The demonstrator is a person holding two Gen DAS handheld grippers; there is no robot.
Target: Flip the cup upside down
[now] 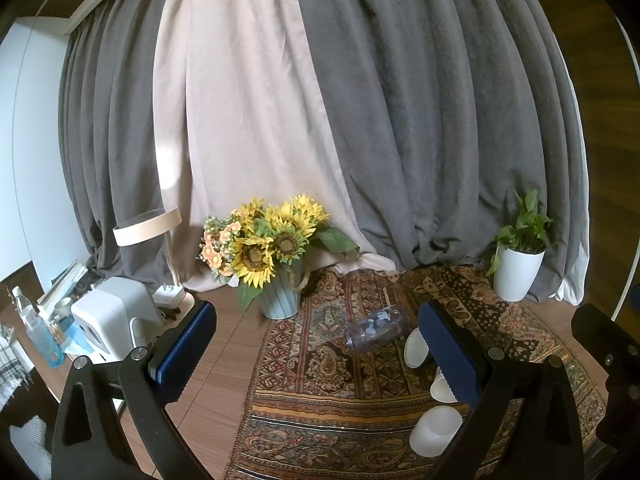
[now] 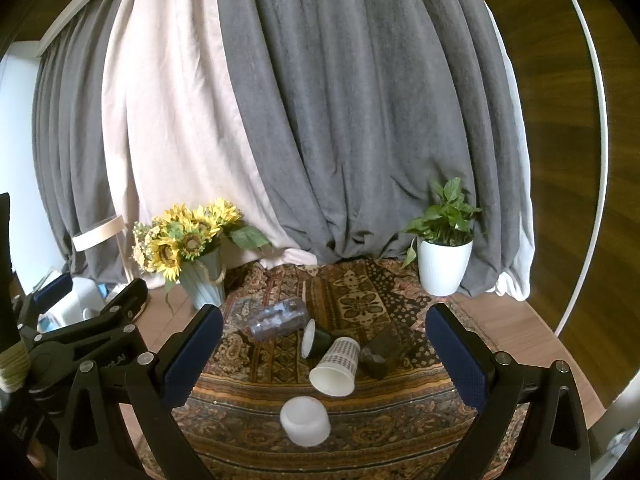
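- Two grippers were in view, each with its jaws spread wide and nothing between the blue pads; the left gripper (image 1: 316, 354) hung above the wooden table (image 1: 224, 344), and the right gripper (image 2: 324, 354) hung over the patterned rug (image 2: 360, 300).
- At the far left stood a clear water bottle (image 1: 34, 328), a white appliance (image 1: 112, 316) and a round-headed lamp (image 1: 146, 226); all of them were off the rug.
- Just right of the lamp, a ribbed vase of sunflowers (image 1: 280, 292) stood at the rug's left edge.
- On the rug, a clear printed bottle (image 2: 278, 320) lay on its side, left of the cups.
- Just beside it lay a dark green cup (image 2: 318, 340) (white inside), tipped over with its mouth toward the left.
- A checked paper cup (image 2: 336, 366) lay on its side against the green one, its open mouth facing the camera.
- In front of these, nearest the right gripper, a frosted white cup (image 2: 306, 420) stood mouth down on the rug; whether it touched the paper cup could not be told.
- Right of the paper cup lay a dark crumpled object (image 2: 382, 354); what it was could not be made out.
- At the far right rear, a leafy plant in a white pot (image 2: 444, 264) stood against the grey curtain (image 2: 360, 120).
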